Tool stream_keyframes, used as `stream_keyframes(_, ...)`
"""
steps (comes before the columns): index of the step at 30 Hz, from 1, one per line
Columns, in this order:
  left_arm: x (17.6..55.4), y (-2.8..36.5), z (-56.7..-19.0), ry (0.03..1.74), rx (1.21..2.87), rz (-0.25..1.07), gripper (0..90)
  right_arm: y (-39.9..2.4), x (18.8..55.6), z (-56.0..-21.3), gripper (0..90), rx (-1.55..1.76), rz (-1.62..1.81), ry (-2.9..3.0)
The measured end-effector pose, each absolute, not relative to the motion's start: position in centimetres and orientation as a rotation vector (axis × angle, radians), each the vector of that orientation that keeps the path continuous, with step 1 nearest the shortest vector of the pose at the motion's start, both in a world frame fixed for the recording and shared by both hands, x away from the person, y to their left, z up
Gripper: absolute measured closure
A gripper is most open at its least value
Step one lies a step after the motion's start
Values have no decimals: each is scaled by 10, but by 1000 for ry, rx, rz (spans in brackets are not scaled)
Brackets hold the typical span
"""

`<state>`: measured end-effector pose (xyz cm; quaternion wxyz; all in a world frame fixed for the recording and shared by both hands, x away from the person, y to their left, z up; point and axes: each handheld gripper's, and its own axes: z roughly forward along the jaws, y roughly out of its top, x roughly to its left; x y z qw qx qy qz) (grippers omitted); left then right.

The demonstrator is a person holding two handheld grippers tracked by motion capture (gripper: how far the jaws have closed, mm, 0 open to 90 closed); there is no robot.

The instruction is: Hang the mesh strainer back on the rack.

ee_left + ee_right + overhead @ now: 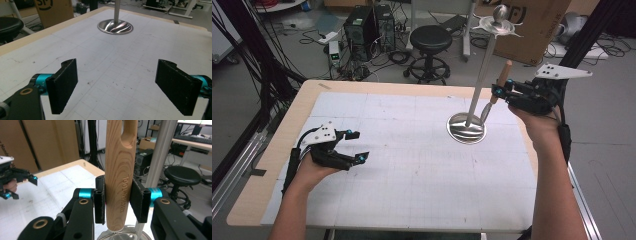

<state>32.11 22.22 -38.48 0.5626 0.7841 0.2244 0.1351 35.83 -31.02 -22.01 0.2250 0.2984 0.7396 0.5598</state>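
The right gripper [117, 203] clamps the wooden handle [120, 170] of a kitchen tool, holding it raised at the far right of the table [272, 150], just beside the pole of a metal stand [467, 127] whose round base rests on the white mat [412, 165]. The left gripper [116, 87] hovers wide and empty over the mat's near left, well apart.

The wooden handle [120, 172], clamped between the right gripper's [119, 202] pads, bears the words "KITCHEN TOOL" stamped lengthwise along its grain, running beside the right-hand pad. Beyond the left gripper's [117, 87] open jaws, up and to the left, a cardboard box [53, 11] shows large dark letters, partly cut off and unreadable.
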Motion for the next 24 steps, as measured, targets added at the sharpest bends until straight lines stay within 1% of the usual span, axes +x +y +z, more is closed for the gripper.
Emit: stream_keyframes(24, 321, 217, -389, 526, 1878, 302, 188, -325, 385, -180, 675, 882, 1409, 2035)
